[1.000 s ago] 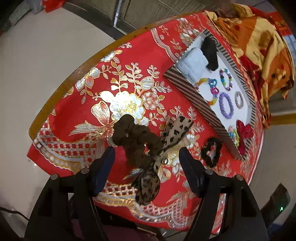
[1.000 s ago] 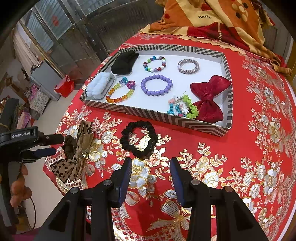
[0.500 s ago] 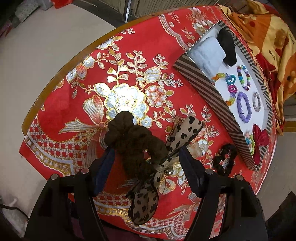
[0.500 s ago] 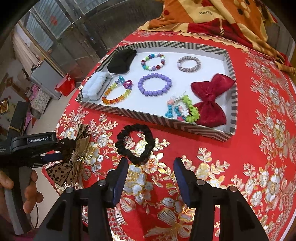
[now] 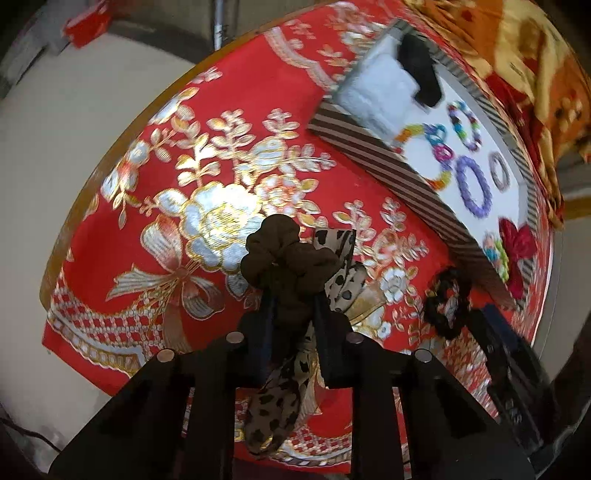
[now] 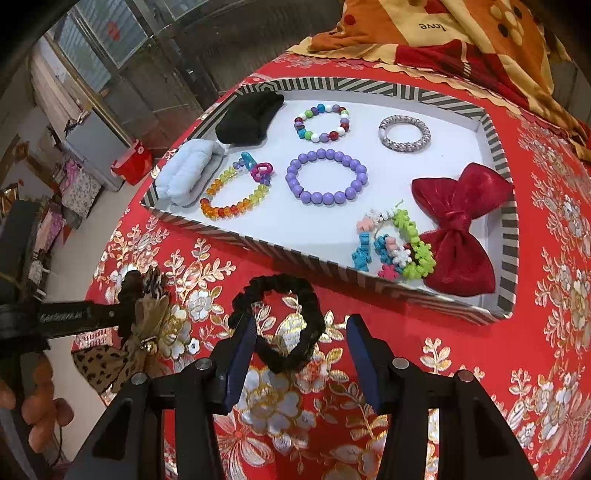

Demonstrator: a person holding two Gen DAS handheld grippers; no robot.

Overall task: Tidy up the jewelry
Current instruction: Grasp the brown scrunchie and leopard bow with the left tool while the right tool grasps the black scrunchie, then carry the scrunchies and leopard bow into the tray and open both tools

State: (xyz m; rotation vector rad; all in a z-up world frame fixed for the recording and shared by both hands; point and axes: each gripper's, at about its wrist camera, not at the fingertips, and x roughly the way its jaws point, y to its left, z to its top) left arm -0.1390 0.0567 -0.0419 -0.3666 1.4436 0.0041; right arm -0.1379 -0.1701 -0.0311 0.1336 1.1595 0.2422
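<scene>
My left gripper (image 5: 293, 314) is shut on a brown scrunchie with a leopard-print bow (image 5: 288, 258), near the table's edge; the same bow (image 6: 144, 325) shows at the left of the right wrist view. My right gripper (image 6: 301, 343) is open, its fingers on either side of a black scrunchie (image 6: 280, 321) lying on the red cloth; that scrunchie (image 5: 447, 302) also shows in the left wrist view. Beyond it stands a striped tray (image 6: 258, 243) holding a purple bead bracelet (image 6: 327, 181), several other bracelets and a red bow (image 6: 458, 229).
The round table wears a red cloth with gold flowers (image 6: 480, 369). An orange and red blanket (image 6: 461, 33) lies behind the tray. The table edge (image 5: 110, 147) drops to a pale floor on the left. A black pouch (image 6: 247, 114) and a pale blue one (image 6: 188, 171) lie in the tray.
My left gripper has closed on the brown scrunchie with the leopard bow. My right gripper has moved forward, so its open fingers now flank the black scrunchie.
</scene>
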